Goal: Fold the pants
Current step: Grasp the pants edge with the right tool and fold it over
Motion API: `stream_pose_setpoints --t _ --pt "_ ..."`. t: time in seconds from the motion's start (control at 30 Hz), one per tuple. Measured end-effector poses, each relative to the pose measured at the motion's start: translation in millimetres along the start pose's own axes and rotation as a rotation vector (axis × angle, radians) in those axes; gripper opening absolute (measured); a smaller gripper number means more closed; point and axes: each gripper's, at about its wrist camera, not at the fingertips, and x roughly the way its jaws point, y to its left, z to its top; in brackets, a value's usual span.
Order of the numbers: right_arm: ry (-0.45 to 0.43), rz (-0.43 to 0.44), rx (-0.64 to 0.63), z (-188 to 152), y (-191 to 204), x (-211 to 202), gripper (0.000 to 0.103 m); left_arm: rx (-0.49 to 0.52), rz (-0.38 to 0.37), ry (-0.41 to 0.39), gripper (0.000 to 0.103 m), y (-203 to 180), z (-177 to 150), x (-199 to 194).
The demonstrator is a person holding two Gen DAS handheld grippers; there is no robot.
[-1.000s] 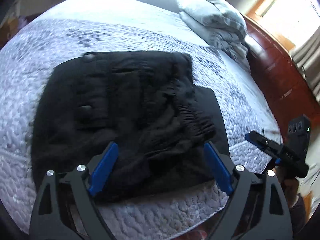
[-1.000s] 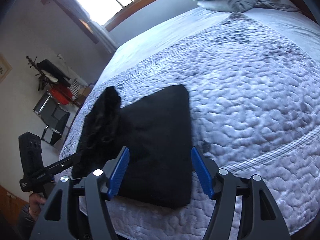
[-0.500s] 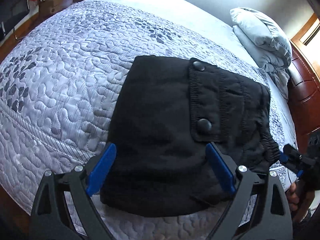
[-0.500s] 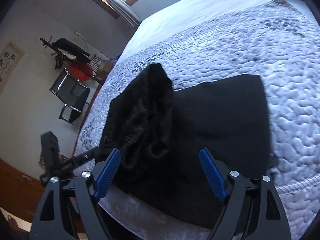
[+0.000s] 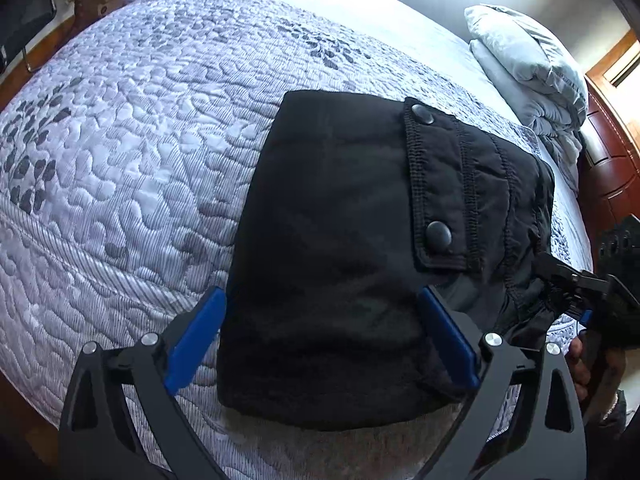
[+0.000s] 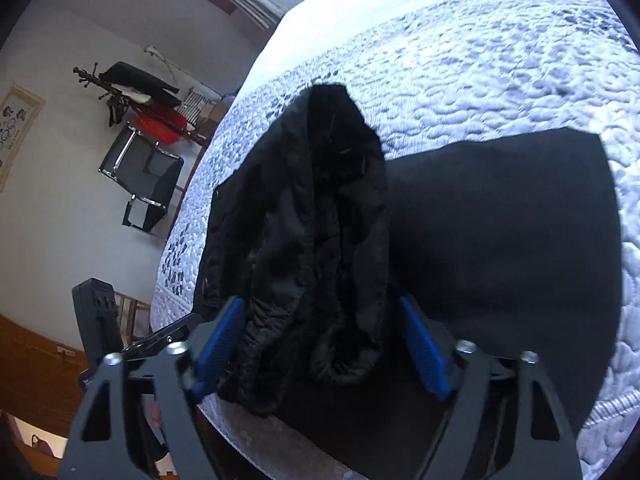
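Black pants (image 5: 352,256) folded on bed (image 5: 120,184), near edge. Left tongs (image 5: 320,344) released, widening, straddling folded edge. Right tongs (image 6: 320,344) closing around bunched waistband (image 6: 316,240), pads not yet pressing; probably for next fold.

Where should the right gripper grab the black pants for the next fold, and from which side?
Probably the bunched ridge of the black pants, from the near bed edge. It stands proud of the flat layer, already between the closing right gripper jaws. The left gripper straddles the near hem, opening.
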Motion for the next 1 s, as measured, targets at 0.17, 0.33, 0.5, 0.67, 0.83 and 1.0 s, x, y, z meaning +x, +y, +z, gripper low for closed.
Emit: stream_pose_setpoints --t 0.17,0.33,0.5,0.67,0.83,1.0 --pt "0.013 0.002 -0.01 1 5 3 0.037 -0.025 -0.007 0.008 0.097 6 -6 -2" --pt "-0.023 0.109 -0.034 -1 13 -17 0.023 -0.05 -0.015 0.024 0.098 9 -9 -2" --pt "-0.032 0.207 -0.006 0 13 -37 0.021 -0.048 -0.019 0.024 0.098 4 -11 -8" --pt "-0.063 0.228 -0.006 1 7 -65 0.021 -0.04 -0.027 0.001 0.098 -4 -9 -21" --pt "-0.104 0.226 -0.002 -1 -10 -103 0.021 -0.01 -0.047 -0.026 0.098 -23 -5 -32" --pt "-0.131 0.194 0.03 -3 -31 -122 0.021 0.042 -0.061 -0.028 0.098 -47 -1 -31"
